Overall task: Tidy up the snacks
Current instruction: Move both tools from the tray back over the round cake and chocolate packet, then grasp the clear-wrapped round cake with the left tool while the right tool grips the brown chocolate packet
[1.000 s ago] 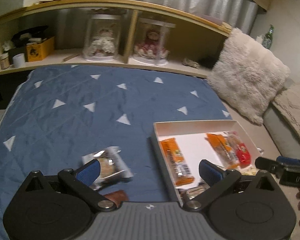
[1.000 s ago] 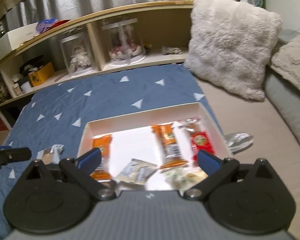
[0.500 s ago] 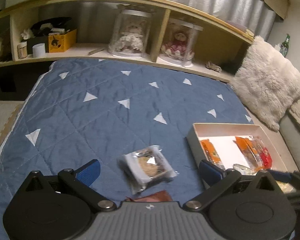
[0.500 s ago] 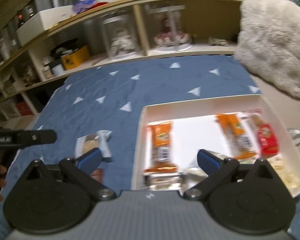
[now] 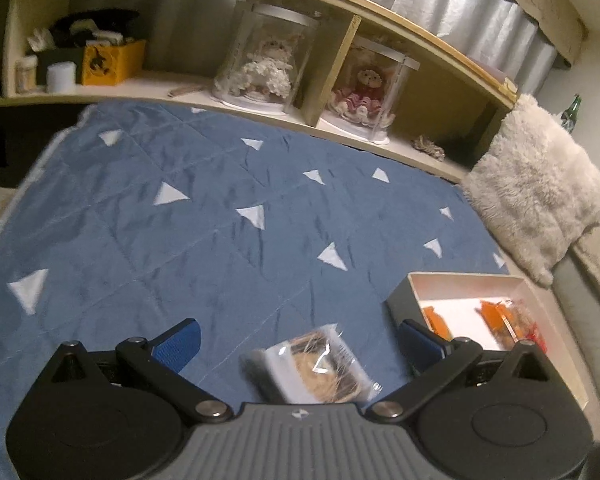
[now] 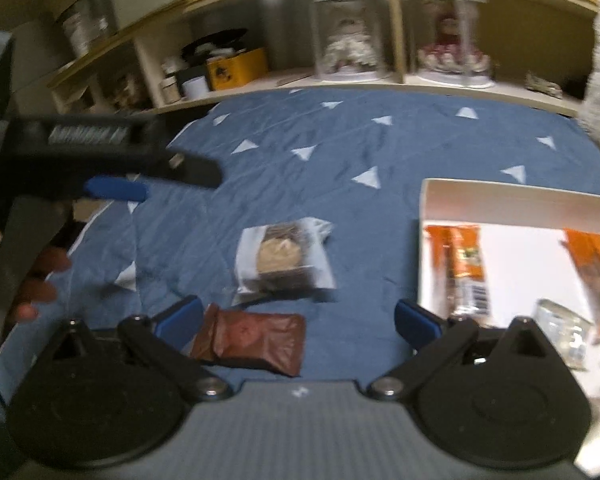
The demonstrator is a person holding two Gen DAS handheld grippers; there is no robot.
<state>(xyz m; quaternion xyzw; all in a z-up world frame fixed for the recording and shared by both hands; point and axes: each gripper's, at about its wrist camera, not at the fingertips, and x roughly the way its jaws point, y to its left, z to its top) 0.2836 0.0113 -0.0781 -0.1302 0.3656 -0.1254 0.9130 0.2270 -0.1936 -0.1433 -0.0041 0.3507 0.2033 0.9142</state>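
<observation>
Blue quilt [image 5: 228, 240] carries two loose snacks, both outside the white box [image 6: 516, 200].

Left gripper [image 5: 300, 340] hovers with jaws spread wide and empty, the clear-wrapped cookie pack [image 5: 312, 368] lying flat on the quilt between its fingers, close to the gripper body. Right gripper [image 6: 296, 320] is likewise wide and empty, above the brown packet [image 6: 252, 340], which sits near its left finger; the cookie pack [image 6: 284, 256] lies just beyond. The box, already holding orange bars [image 6: 464, 264], sits to the right of both snacks. For a clean pick, lower the left gripper until the pads straddle the pack's short sides, centre it, then close gently: the film looks slippery and the cookie is probably fragile.
</observation>
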